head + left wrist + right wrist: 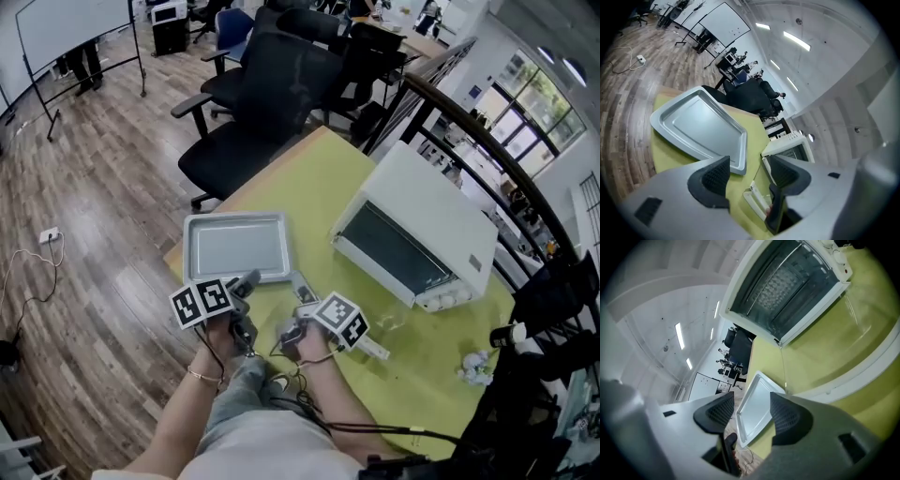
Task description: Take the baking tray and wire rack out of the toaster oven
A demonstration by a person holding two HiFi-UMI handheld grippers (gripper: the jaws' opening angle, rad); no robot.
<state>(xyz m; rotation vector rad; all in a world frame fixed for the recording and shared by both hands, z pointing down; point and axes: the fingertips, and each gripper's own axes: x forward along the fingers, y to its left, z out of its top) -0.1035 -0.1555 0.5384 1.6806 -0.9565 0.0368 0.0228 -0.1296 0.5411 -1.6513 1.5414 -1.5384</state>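
The silver baking tray (236, 246) lies empty on the yellow-green table (309, 178), left of the white toaster oven (441, 220). The oven door (834, 348) hangs open, its glass flat over the table. The wire rack (780, 284) sits inside the oven cavity. My left gripper (251, 279) hovers just past the tray's near edge, open and empty; in its own view the left gripper (747, 176) frames the tray (698, 126). My right gripper (302, 286) is beside it, in front of the oven door, open with nothing between its fingers, and the right gripper (752, 413) shows the tray (757, 408) beyond.
Black office chairs (262, 103) stand behind the table's far edge. A crumpled paper ball (475, 367) lies on the table right of the oven. A dark railing (487, 131) runs behind the oven. Wooden floor (84, 234) lies left of the table.
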